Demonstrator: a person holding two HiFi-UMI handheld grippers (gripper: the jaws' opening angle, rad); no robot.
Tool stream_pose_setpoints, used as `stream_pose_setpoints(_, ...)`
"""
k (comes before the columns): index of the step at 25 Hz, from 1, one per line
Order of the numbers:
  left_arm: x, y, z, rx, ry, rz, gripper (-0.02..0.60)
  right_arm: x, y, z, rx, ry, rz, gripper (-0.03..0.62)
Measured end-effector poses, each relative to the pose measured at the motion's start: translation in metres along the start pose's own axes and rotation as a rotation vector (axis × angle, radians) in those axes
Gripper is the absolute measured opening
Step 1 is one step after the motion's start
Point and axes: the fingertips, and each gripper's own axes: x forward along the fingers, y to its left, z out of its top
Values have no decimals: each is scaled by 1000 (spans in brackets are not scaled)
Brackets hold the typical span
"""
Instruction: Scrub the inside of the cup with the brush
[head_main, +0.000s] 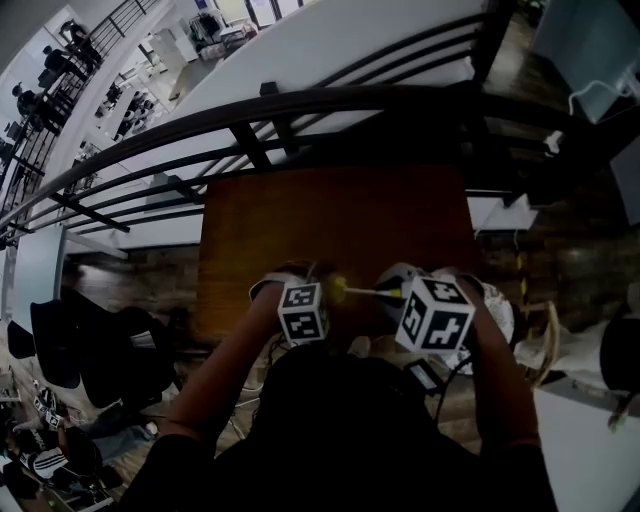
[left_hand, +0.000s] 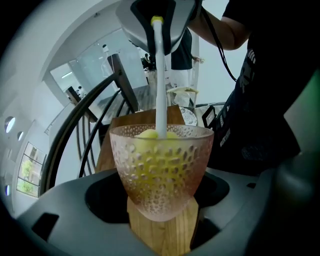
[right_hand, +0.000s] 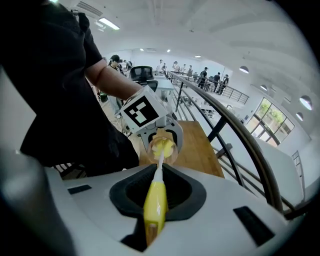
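Counter (head_main: 335, 215) of brown wood fills the middle of my head view, and a dark railing (head_main: 300, 105) curves past it at 12 o'clock. Both grippers hang over its 6 o'clock edge, held close together, the left one at 9 o'clock from the right one.

My left gripper (left_hand: 161, 200) is clenched on the cup (left_hand: 161, 167), its jaws pressing the lower body from both sides. The cup is a frosted pinkish glass with a dimpled wall, and its mouth faces the other gripper. Behind its base I see a strip of the wooden counter.

My right gripper (right_hand: 156, 197) is clamped on the brush (right_hand: 155, 200), gripping the yellow handle between its jaws. From the handle a thin white shaft (left_hand: 160, 75) runs straight toward 12 o'clock in the right gripper view and passes through the cup's mouth. The yellow brush head (left_hand: 150, 134) sits inside the cup, just below the rim, and shows through the glass as a yellow tint. I cannot tell whether it touches the wall.
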Motion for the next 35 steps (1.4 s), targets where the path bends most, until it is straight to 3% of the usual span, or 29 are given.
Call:
stream_pose_setpoints(15, 7, 5, -36, -80, 40, 34, 356, -34, 9, -21, 41, -34, 27, 44)
stream_pose_setpoints(20, 2, 7, -32, -55, 30, 47, 356, -32, 11, -21, 56, -23, 11, 44)
stream_pose_setpoints(28, -5, 11, -17, -40, -106, 76, 356, 6, 9, 8, 63, -11, 5, 44)
stream_pose_setpoints(35, -18, 20, -47, -92, -184, 48, 356, 25, 1, 38, 84, 16, -5, 44)
